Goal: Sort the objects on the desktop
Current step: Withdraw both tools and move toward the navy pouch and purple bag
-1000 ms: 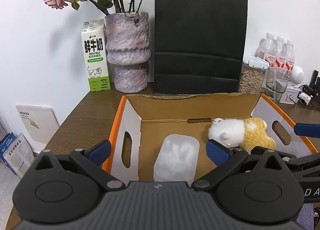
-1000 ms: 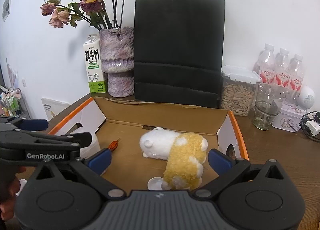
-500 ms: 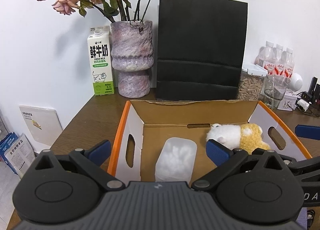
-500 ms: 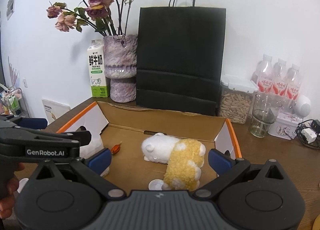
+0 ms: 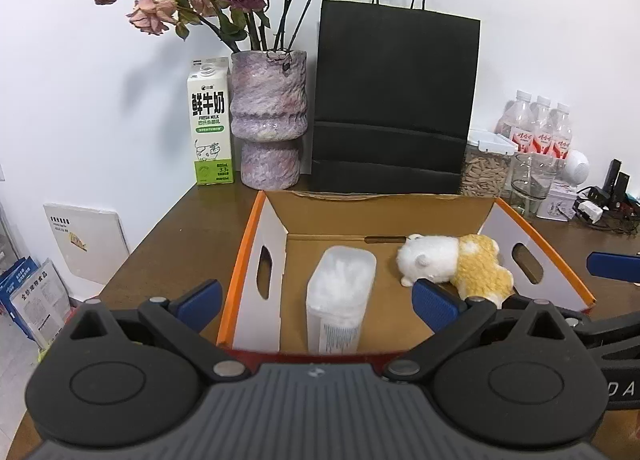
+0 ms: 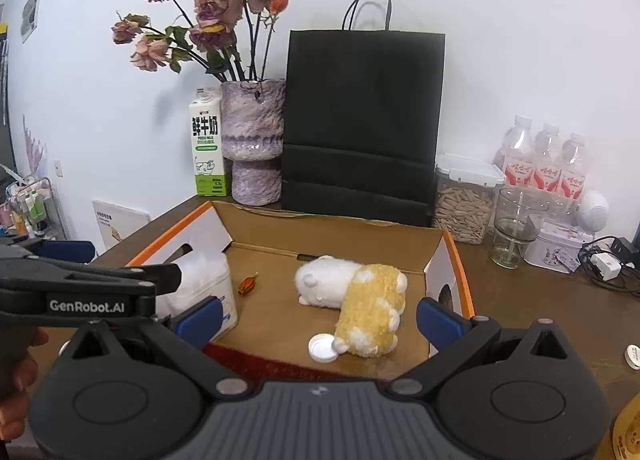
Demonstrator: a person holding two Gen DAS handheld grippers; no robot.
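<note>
Fingers (image 5: 199,296) spread, backed farther from the cardboard box (image 5: 384,216).

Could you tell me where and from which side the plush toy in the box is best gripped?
Grip the plush toy across its yellow back half, coming from above. It lies on its side on the cardboard box floor, walls close around it, and the right gripper is open.

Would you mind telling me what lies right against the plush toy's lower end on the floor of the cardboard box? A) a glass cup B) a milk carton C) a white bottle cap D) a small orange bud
C: in the right wrist view the white bottle cap touches the lower end of the plush toy on the floor of the cardboard box.
</note>
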